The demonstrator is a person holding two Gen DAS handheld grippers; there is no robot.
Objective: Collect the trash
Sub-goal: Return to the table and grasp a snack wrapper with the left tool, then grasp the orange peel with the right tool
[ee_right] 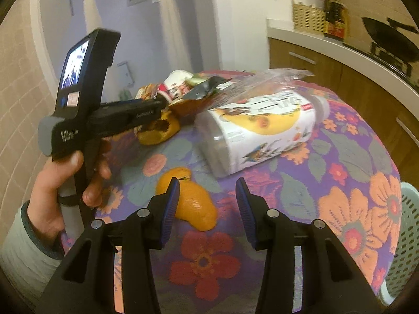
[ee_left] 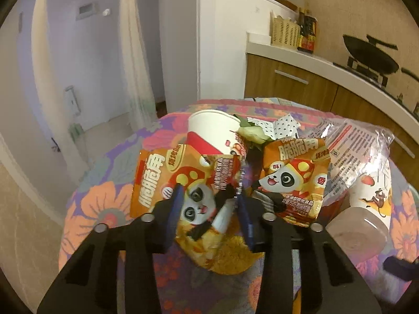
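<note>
The left claw point(ee_left: 209, 206) sits around the crumpled orange snack wrapper point(ee_left: 183, 183), one blue pad at either side of its panda print; the wrapper bulges between them and looks pinched, so I read it as clenched on the wrapper, though how firm the hold is I cannot tell. A second snack wrapper point(ee_left: 293, 180) lies just beside it to the right, a paper cup point(ee_left: 209, 133) on its side behind, and a clear plastic bag point(ee_left: 358, 151) draped over a tipped jar point(ee_left: 366, 209) at the right of the flowered tabletop point(ee_left: 104, 209). To do this pick well, bite on a thick fold of the wrapper, not a single loose corner, then lift straight up so it does not drag its neighbour or the yellow crumbs point(ee_left: 233, 256) beneath

The right claw point(ee_right: 207, 198) is released and hovers low over the tabletop with nothing between its pads; an orange peel point(ee_right: 193, 204) lies just by its left pad point(ee_right: 170, 204), mostly outside the gap. It should slide left to centre the peel before closing, and press down to catch the curled skin. A pale perforated basket point(ee_right: 403, 235) stands at the tabletop's right edge, a likely place for the trash, I judge. The person's hand point(ee_right: 65, 183) grips the left tool's handle in the right view
</note>
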